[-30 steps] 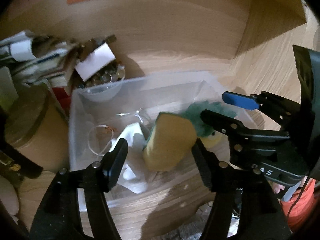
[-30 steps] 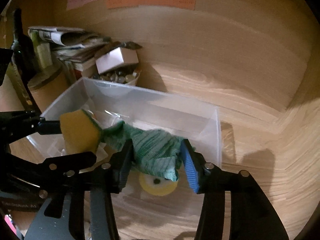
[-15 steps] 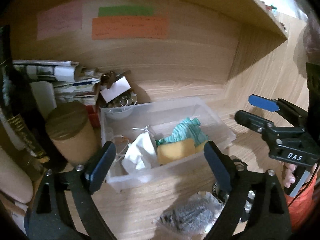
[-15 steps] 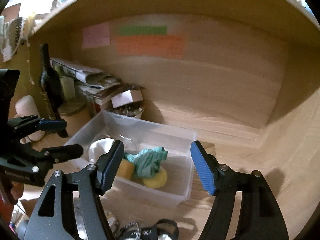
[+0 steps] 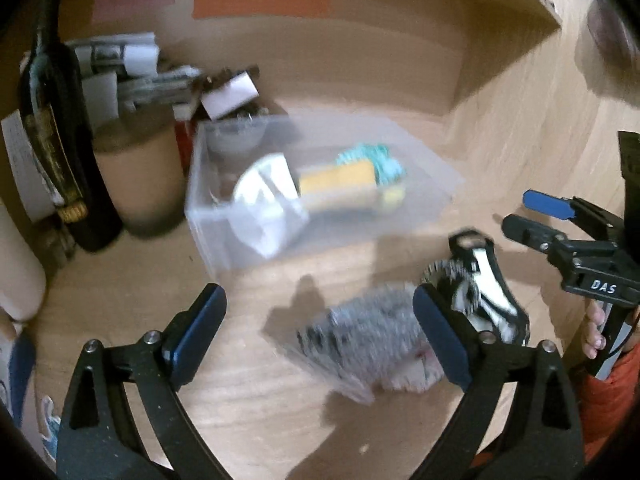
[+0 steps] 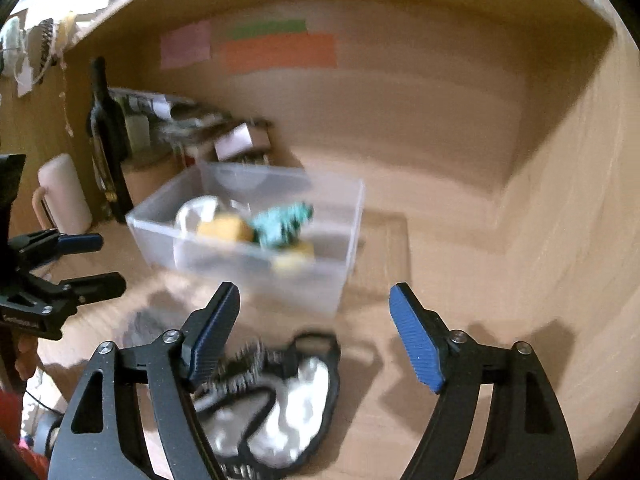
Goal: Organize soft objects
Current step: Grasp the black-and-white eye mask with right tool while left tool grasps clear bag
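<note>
Sponge [image 5: 338, 178] lies binned; both claws [image 5: 320, 332] [image 6: 314, 334] hover agape, empty.

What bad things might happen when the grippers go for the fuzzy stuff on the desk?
1. The black-and-white fabric item has loose loops and lies partly under the right gripper; a finger could snag one and drag it.
2. The grey fuzzy cloth touches that item, so the open left gripper might lift both together.
3. Both views are blurred, so a grab might miss.
</note>
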### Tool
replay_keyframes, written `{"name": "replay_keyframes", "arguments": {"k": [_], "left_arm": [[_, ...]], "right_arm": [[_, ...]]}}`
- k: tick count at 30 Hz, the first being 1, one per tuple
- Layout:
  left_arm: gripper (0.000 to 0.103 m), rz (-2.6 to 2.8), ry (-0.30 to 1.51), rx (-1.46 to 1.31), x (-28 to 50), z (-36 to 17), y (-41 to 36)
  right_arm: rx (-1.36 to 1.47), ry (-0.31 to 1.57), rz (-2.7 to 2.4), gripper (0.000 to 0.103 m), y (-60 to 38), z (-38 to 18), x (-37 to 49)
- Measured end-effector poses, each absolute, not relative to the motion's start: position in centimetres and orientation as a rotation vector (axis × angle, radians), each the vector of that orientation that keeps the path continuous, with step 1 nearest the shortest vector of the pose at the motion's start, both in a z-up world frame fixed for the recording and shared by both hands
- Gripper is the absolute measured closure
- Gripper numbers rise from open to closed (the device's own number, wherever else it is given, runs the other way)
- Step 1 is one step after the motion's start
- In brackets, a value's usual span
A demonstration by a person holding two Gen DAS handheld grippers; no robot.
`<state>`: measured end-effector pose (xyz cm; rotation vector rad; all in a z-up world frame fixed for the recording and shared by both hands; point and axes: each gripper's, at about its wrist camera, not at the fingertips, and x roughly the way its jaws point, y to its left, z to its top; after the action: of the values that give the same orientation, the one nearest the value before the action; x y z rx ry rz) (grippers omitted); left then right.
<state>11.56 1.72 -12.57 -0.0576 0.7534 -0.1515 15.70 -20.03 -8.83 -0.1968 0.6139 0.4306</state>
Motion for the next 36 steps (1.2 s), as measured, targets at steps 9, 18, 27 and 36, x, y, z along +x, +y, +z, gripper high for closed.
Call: {"name": "replay_keyframes", "arguments": {"k": [9, 18, 27, 36], "left_arm": [[0.007, -0.2, 0.844, -0.068, 11.8, -15.8, -0.1], [0.011, -0.19, 0.851, -0.098, 13.2, -16.2, -0.2], [0.042, -0.214, 0.867, -0.087, 13.5, -16.7, -0.7], [0.074, -0.192, 0.833, -0.114, 12.9, -16.0, 0.8]], "right_arm": [[-0.108, 0.798, 0.418, 0.028, -21.5, -14.3, 14.6], [-0.109, 0.837, 0.432, 0.03, -21.3, -16.4, 14.1], [-0.112, 0.811, 0.406, 0.083, -21.6, -16.3, 14.2], [-0.087, 0.754, 0.343, 0.092, -23.3, -14.9, 14.7]]}}
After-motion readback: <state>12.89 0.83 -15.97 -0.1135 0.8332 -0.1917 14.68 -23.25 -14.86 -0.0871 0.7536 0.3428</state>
